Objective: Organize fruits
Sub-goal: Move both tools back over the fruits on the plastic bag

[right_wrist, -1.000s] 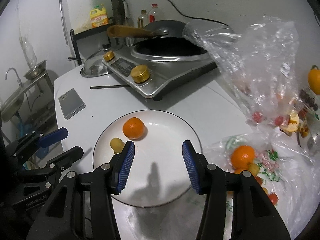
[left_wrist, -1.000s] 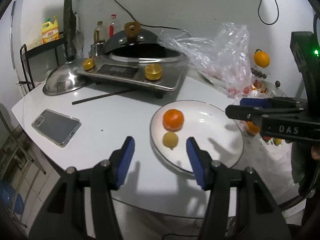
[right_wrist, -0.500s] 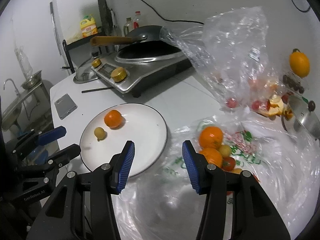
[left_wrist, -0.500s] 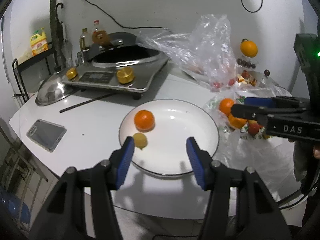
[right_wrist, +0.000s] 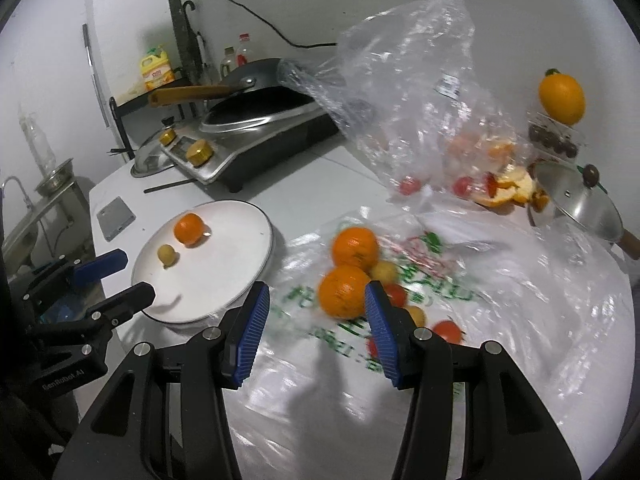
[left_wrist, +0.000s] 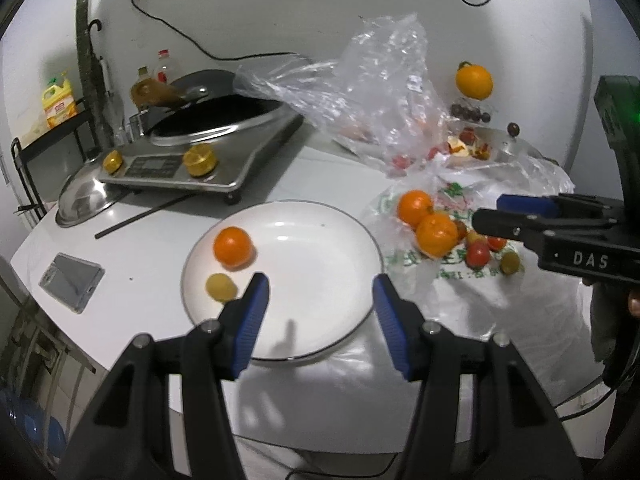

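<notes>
White plate (left_wrist: 320, 240) as landmark, sits on the white table (left_wrist: 152, 240). On the plate's left part: one orange (left_wrist: 233, 246) and a small yellow fruit (left_wrist: 220, 286) just in front of it, both apart from each other, nothing gripping them

Left gripper (left_wrist: 320, 304) tongs spread wide, empty, hovering over the near edge of the plate; blue pads (left_wrist: 252, 316) either side of bare plate surface. Seen from the right wrist view it sits at the plate's left-near side (right_wrist: 116, 276)

Right gripper (right_wrist: 316, 316) tongs spread, empty, positioned right of the plate over a printed plastic bag (right_wrist: 440, 320). Between and just beyond its pads lies the near orange of the pile (right_wrist: 344, 291); contact with the pads cannot be told, image is motion-blurred there. Second orange (right_wrist: 355, 249) just behind it, touching or almost. Small yellow fruits (right_wrist: 384, 272) and red cherry tomatoes (right_wrist: 448, 330) beside those, all on the bag right of the plate

Behind the plate: induction cooker (left_wrist: 208, 160) with wok (left_wrist: 208, 100). Far right of plate: crumpled clear bag (right_wrist: 420, 100), orange peel (right_wrist: 508, 188), pot lid (right_wrist: 576, 204). Left of plate: phone (left_wrist: 72, 282), a thin dark stick (left_wrist: 140, 216), steel lid (left_wrist: 84, 200)
</notes>
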Action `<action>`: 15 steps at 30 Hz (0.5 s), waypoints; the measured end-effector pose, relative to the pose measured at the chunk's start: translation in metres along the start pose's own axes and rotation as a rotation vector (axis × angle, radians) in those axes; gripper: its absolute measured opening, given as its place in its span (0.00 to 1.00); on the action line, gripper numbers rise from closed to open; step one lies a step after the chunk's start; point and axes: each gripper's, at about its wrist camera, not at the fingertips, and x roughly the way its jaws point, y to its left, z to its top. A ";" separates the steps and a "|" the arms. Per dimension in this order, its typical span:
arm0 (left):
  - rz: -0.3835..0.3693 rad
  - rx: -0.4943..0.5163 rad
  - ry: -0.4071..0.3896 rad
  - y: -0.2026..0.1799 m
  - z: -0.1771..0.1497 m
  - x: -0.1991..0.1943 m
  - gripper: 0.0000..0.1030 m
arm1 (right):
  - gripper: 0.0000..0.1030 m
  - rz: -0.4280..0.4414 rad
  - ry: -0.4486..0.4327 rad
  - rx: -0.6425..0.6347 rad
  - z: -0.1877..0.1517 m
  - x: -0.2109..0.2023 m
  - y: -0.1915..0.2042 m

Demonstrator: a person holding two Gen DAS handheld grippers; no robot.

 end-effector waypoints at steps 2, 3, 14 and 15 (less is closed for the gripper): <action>-0.006 0.011 0.004 -0.006 0.001 0.002 0.54 | 0.51 -0.009 0.002 0.010 -0.004 -0.002 -0.010; -0.009 0.016 0.006 -0.011 0.001 0.003 0.54 | 0.51 -0.014 0.003 0.015 -0.006 -0.003 -0.013; -0.030 0.065 0.029 -0.040 0.004 0.014 0.54 | 0.51 -0.045 0.026 0.067 -0.028 -0.007 -0.049; -0.033 0.068 0.031 -0.043 0.004 0.015 0.54 | 0.51 -0.047 0.030 0.069 -0.030 -0.007 -0.050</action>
